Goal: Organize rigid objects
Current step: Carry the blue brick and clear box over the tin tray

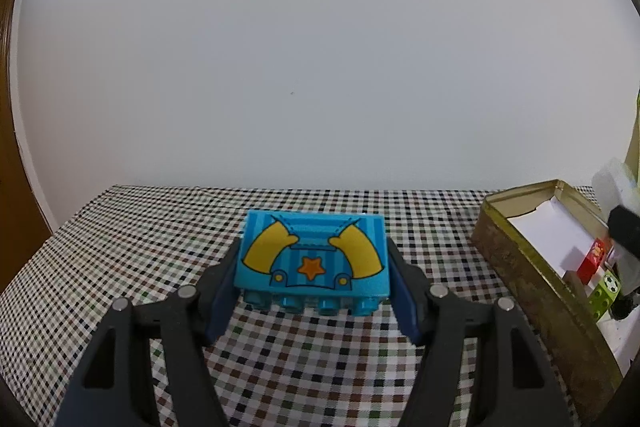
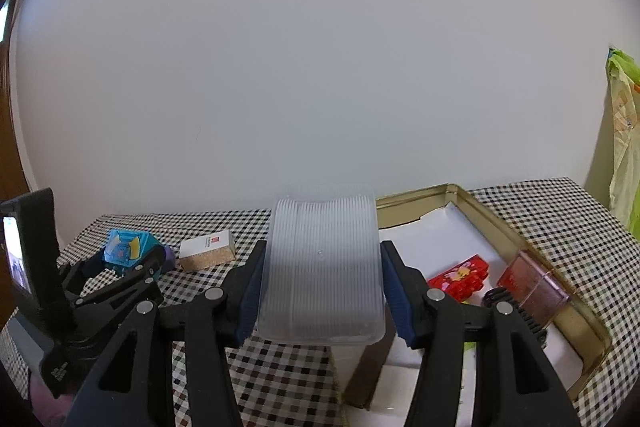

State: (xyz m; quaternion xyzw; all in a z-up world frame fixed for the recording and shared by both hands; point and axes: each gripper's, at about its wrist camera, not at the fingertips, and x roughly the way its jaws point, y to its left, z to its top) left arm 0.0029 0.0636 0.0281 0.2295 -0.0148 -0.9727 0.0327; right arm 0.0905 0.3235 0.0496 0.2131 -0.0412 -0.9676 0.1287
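checkered counter [image 1: 120,227] is carrying a stiff, light blue toy brick [image 1: 313,255], left claw [image 1: 314,281] gripping its sides; right claw [image 2: 320,291] is clamping a slippery clear plastic tub [image 2: 322,263], gold tin [image 2: 520,227] at 2 o'clock.

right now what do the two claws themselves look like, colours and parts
Both match: the left claw and right claw have matte black plastic linkage arms with triangular cut-outs, round silver pivot pins and flat dark blue pads on the fingers. In the right view, the left one carries a black upright mount with a small lit screen.
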